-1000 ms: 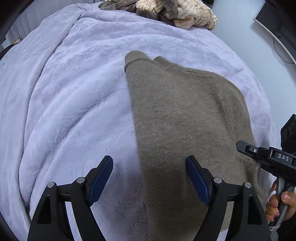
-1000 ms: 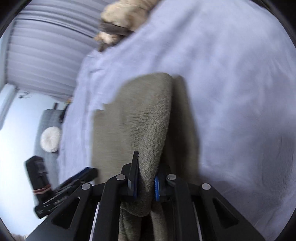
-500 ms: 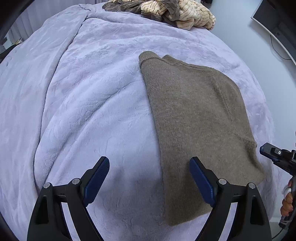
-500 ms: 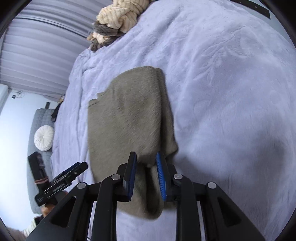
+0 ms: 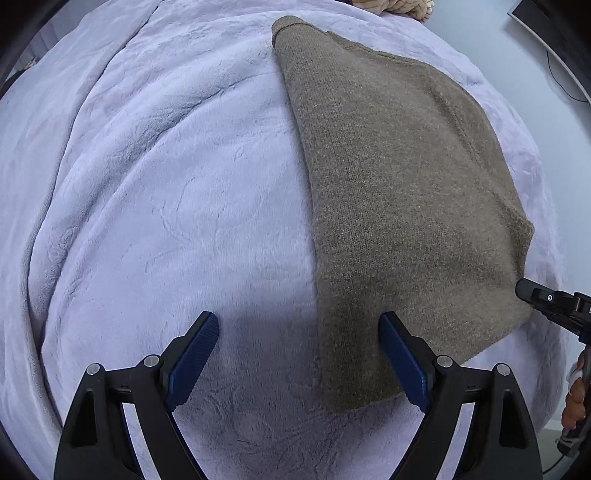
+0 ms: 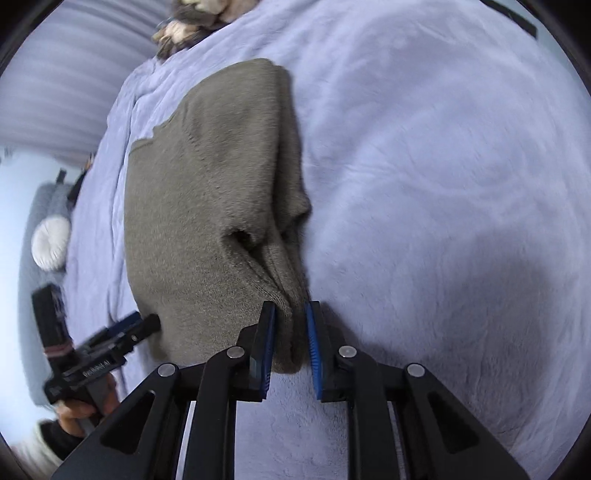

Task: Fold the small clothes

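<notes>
A brown knit sweater [image 5: 399,184] lies folded lengthwise on the lavender blanket [image 5: 166,184]. My left gripper [image 5: 298,319] hangs open over the blanket, its right finger above the sweater's near left edge and nothing between the pads. In the right wrist view the sweater [image 6: 207,206] bunches into creases at its near corner. That corner sits between the pads of my right gripper [image 6: 291,321], whose jaws are closing on the fabric. The right gripper [image 5: 532,293] shows at the sweater's right edge in the left wrist view. The left gripper [image 6: 136,325] shows at the sweater's lower left.
A heap of beige and brown clothes [image 6: 192,18] lies at the far end of the bed. A grey sofa with a round white cushion [image 6: 50,242] stands beyond the bed's left side. A dark monitor [image 5: 554,33] sits off the right side. A hand [image 6: 85,406] holds the left gripper.
The sweater edge that the right gripper held up has come down and the sweater lies flat. The right jaws widened, then narrowed on its corner. The left gripper shifted over the blanket, still open.
</notes>
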Available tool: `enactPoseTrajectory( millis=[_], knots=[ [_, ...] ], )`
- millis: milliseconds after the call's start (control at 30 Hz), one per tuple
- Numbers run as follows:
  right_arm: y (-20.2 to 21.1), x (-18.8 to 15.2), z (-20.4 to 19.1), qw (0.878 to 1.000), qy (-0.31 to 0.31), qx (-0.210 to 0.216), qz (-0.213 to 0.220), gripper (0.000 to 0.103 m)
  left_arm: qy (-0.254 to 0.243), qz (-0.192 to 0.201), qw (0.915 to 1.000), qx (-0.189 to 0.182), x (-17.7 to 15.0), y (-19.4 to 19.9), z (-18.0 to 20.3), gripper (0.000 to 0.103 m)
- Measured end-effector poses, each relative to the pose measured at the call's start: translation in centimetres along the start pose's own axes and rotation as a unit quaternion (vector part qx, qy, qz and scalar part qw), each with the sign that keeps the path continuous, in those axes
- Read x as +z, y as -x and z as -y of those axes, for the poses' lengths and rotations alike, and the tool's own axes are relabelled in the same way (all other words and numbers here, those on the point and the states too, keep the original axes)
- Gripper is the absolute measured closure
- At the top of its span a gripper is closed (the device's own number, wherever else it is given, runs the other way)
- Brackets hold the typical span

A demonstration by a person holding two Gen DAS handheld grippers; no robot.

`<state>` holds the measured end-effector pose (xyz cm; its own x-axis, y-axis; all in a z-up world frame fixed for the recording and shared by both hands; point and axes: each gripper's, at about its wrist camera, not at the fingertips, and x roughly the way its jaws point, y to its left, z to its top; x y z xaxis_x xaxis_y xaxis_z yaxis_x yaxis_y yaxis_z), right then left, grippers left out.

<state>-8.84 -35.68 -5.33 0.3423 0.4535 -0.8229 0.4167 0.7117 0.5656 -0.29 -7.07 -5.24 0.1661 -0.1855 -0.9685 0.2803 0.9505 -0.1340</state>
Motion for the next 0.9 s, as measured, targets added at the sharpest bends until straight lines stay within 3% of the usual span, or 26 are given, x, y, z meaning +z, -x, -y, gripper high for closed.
enactPoseTrajectory(
  millis=[167,467,633,800,900],
  knots=[
    [1.2,-0.1,-0.4,0.999,-0.015,-0.027,0.018,0.084,-0.002,-0.004,1.0000,0.005,0.0,0.1,0.2,0.014],
    [4.2,0.0,-5.9,0.994,0.080,-0.028,0.074,0.082,0.001,-0.011,0.9999,0.006,0.5,0.2,0.7,0.014],
    [1.6,0.1,-7.7,0.994,0.096,-0.016,0.040,0.082,0.000,-0.014,0.9999,0.008,1.1,0.0,0.9,0.014],
    [-1.0,0.4,-4.9,0.998,0.060,-0.030,0.006,0.085,0.001,-0.016,0.9999,0.007,1.2,-0.1,0.6,0.014],
    [-1.0,0.4,-3.8,0.999,0.039,-0.012,0.001,0.087,0.001,-0.015,0.9998,0.009,1.3,-0.1,0.5,0.014]
  ],
)
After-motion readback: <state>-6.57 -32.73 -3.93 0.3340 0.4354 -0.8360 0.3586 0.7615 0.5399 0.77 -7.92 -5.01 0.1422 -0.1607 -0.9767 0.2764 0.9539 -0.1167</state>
